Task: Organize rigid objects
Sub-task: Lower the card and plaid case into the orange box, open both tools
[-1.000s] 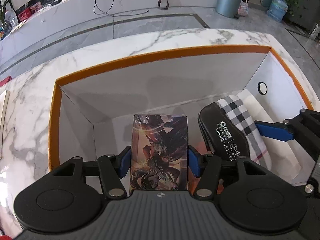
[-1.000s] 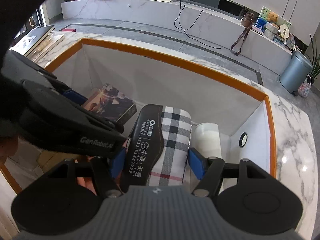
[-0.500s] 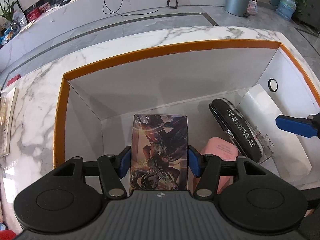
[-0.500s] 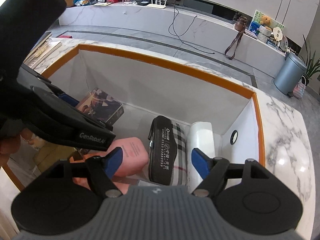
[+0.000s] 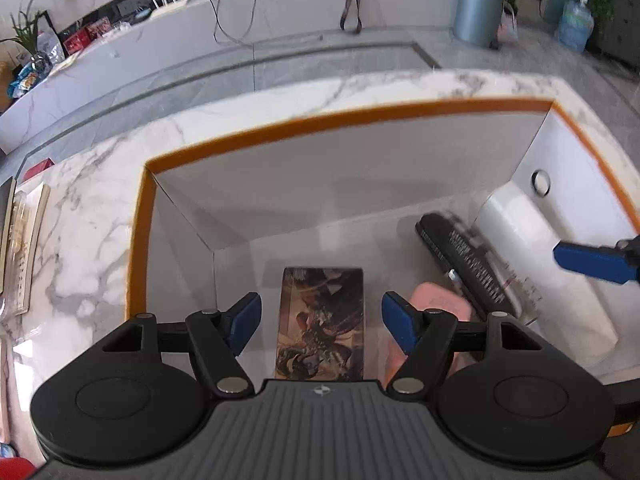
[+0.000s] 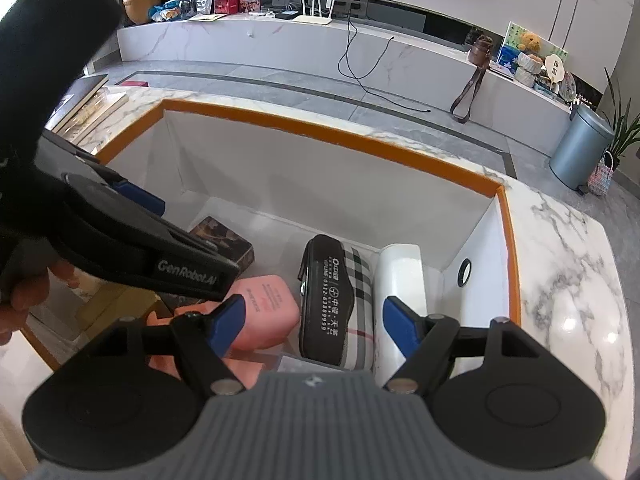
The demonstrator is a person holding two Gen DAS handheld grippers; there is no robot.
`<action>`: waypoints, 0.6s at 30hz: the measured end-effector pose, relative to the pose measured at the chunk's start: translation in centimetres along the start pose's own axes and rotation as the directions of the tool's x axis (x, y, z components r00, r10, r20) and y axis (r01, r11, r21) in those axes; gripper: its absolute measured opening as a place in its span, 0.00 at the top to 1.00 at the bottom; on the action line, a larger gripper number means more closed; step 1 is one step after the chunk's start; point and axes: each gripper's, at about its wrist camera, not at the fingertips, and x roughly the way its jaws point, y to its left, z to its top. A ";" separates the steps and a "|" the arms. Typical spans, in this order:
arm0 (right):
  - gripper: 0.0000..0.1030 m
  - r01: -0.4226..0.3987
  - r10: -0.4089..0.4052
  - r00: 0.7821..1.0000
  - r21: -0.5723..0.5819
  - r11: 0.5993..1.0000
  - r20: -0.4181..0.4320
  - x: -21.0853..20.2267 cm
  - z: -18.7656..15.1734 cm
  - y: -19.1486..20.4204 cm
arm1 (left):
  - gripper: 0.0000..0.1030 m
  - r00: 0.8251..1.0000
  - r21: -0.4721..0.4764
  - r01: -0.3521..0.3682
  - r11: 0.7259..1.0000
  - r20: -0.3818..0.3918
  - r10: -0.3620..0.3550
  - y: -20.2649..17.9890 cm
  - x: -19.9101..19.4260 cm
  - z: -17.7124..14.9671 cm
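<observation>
A white box with an orange rim (image 5: 320, 120) (image 6: 340, 136) stands on the marble table. Inside lie an illustrated card box (image 5: 322, 320) (image 6: 224, 236), a pink case (image 5: 436, 304) (image 6: 268, 312), a black and plaid glasses case (image 5: 468, 260) (image 6: 340, 300) and a white case (image 5: 536, 256) (image 6: 400, 272). My left gripper (image 5: 322, 320) is open above the card box, which lies free on the box floor. My right gripper (image 6: 310, 324) is open above the plaid glasses case, holding nothing. Its blue fingertip (image 5: 588, 260) shows in the left wrist view.
Books (image 5: 24, 240) (image 6: 88, 108) lie on the marble table left of the box. A round hole (image 5: 540, 182) (image 6: 464, 272) is in the box's right wall. Beyond the table are a long marble bench (image 6: 320, 44) and a grey bin (image 5: 480, 12) (image 6: 580, 148).
My left gripper opened and let go of the card box, which now lies on the box floor. My right gripper let go of the plaid glasses case earlier and rose. Both pulled back upward.
</observation>
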 end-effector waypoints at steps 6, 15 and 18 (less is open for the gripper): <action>0.27 0.012 -0.012 0.999 0.009 1.000 0.031 -1.5 -0.2 -0.4 | 0.21 0.987 -0.040 0.011 0.999 0.159 -0.005 -0.2 -3.2 -1.2; 0.26 0.007 -0.012 0.995 0.052 0.999 0.102 -5.7 -1.9 -0.7 | 0.22 0.944 0.004 0.055 0.998 0.324 -0.053 -1.8 -9.4 -3.4; 0.26 0.003 -0.011 0.992 0.061 0.998 0.126 -7.0 -2.5 -0.7 | 0.23 0.932 0.030 0.082 0.996 0.351 -0.087 -2.6 -11.2 -4.3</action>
